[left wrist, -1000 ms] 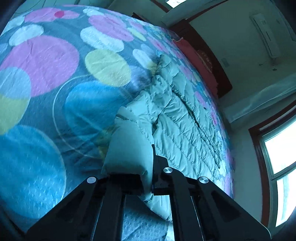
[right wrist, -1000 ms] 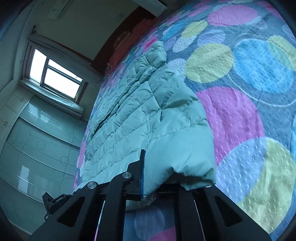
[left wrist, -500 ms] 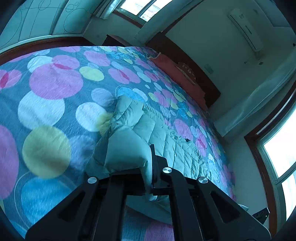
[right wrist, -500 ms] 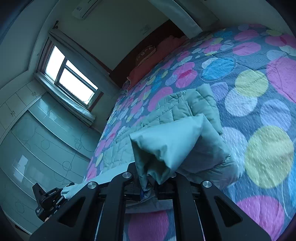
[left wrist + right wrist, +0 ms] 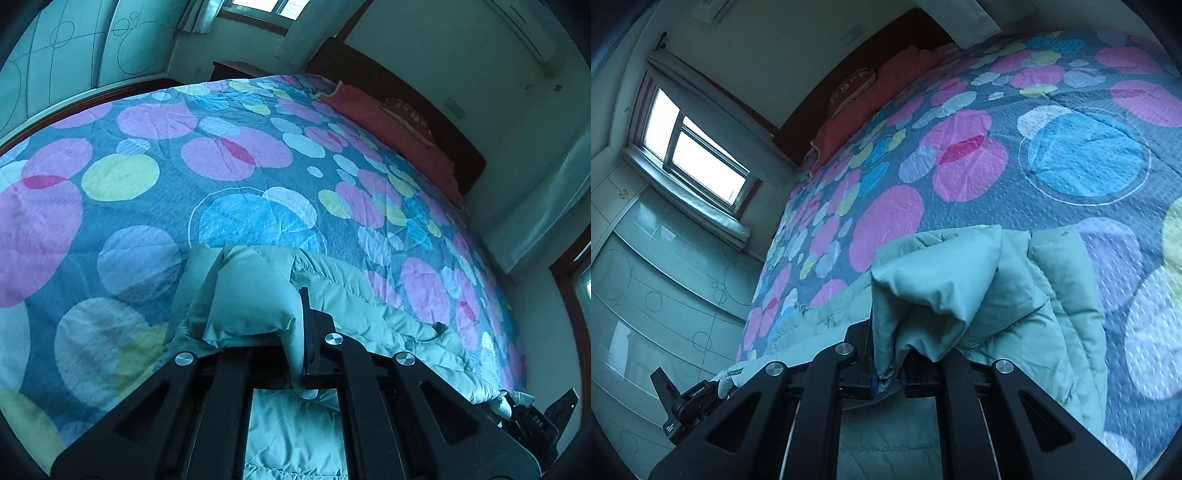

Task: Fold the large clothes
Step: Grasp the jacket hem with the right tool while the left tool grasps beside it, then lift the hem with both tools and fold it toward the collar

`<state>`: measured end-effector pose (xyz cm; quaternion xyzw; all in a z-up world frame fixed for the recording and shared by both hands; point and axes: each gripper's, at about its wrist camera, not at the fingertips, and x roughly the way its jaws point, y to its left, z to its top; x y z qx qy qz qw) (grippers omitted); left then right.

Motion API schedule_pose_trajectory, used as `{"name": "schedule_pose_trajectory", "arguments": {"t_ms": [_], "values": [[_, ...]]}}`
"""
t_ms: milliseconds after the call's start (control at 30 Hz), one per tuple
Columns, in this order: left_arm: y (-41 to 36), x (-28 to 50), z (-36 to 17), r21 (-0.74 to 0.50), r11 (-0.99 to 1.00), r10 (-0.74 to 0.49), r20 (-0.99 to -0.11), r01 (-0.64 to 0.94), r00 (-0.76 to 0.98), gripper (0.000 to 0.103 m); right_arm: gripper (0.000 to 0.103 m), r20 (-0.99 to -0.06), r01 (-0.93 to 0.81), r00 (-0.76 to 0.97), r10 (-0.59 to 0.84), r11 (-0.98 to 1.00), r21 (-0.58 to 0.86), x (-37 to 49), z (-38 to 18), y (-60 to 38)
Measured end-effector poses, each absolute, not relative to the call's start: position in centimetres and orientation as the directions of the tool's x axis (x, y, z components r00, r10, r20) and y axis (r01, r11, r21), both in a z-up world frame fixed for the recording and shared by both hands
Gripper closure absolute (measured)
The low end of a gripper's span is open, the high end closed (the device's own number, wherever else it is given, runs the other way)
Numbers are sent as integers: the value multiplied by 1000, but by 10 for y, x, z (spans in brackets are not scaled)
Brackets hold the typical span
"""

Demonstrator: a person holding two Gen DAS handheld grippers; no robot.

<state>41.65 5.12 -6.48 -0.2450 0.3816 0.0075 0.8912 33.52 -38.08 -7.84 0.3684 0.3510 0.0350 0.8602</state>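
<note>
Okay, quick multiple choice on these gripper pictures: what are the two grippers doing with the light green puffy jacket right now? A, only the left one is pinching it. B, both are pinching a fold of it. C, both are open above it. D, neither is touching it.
B: the left gripper and the right gripper each have their fingers closed on a bunched fold of the jacket, raised over the rest of it on the bedspread.

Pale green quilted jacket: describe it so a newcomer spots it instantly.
Start at the big bed with the circle-patterned bedspread. The pale green quilted puffer jacket lies along its near edge. It is the only plain, stitched-ribbed fabric there, and both grippers pinch it.
</note>
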Motion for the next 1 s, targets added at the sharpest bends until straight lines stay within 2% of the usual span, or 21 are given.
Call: {"name": "schedule_pose_trajectory", "arguments": {"t_ms": [267,367,433,467,500,533,700,1000], "values": [[34,463,-90,-320,930,-116,-721,-180,683,100,95,-635,238,714,294,751,616,383,-109,-382],[34,464,-89,-314,935,-121,-720,-165,683,97,90,-641,235,709,293,760,606,385,-108,-381],[37,462,-85,-330,932,-138,-710,-153,691,82,76,-631,221,714,304,757,615,383,-103,-381],[39,459,-82,-336,930,-141,-703,-151,698,75,61,-622,215,722,302,757,617,380,-99,-382],[42,456,-78,-336,928,-131,-695,-158,707,56,50,-614,212,734,290,761,613,377,-94,-383],[44,452,-73,-337,927,-119,-684,-167,719,50,47,-605,209,749,271,769,604,373,-88,-383],[51,433,-56,-346,925,-119,-656,-156,746,48,47,-605,174,754,254,812,557,363,-76,-375],[24,452,-71,-209,972,-76,-700,-102,710,50,47,-698,105,696,167,939,329,398,-83,-322]]}}
